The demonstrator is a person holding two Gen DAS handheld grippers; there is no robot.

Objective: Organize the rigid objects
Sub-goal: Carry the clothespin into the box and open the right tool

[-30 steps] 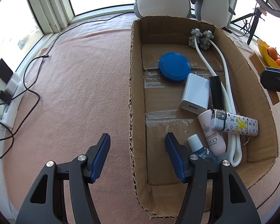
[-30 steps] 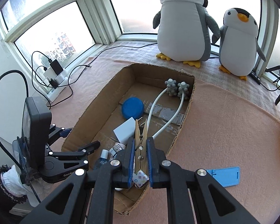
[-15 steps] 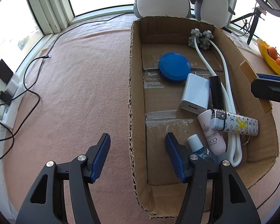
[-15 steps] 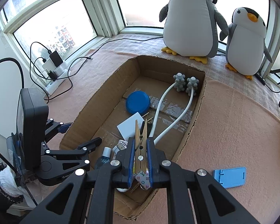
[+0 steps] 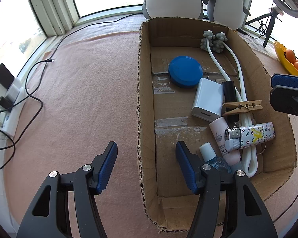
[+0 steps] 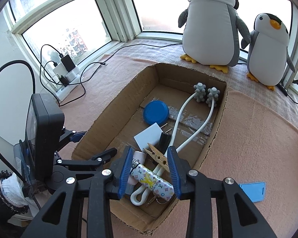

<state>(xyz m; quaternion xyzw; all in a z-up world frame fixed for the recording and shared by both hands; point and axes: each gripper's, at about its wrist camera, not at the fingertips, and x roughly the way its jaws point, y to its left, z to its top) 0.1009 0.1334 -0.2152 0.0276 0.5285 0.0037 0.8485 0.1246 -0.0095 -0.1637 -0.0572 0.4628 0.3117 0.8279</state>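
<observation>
The right claw (image 6: 150,170) hangs above the near end of the cardboard box (image 6: 117,109), its jaws just having spread apart, with nothing pinched between them. The wooden clothespin (image 5: 242,108) lies loose inside the box, resting across the white cord (image 5: 241,73) and a black cylinder (image 5: 230,93), just beside the white charger (image 5: 207,99). Nearer than the clothespin lie a patterned lighter (image 5: 252,134) and a pink tube (image 5: 221,136); a blue lid (image 5: 185,73) sits farther back. The left claw (image 5: 146,165) straddles the box's left wall, jaws apart and gripping nothing.
</observation>
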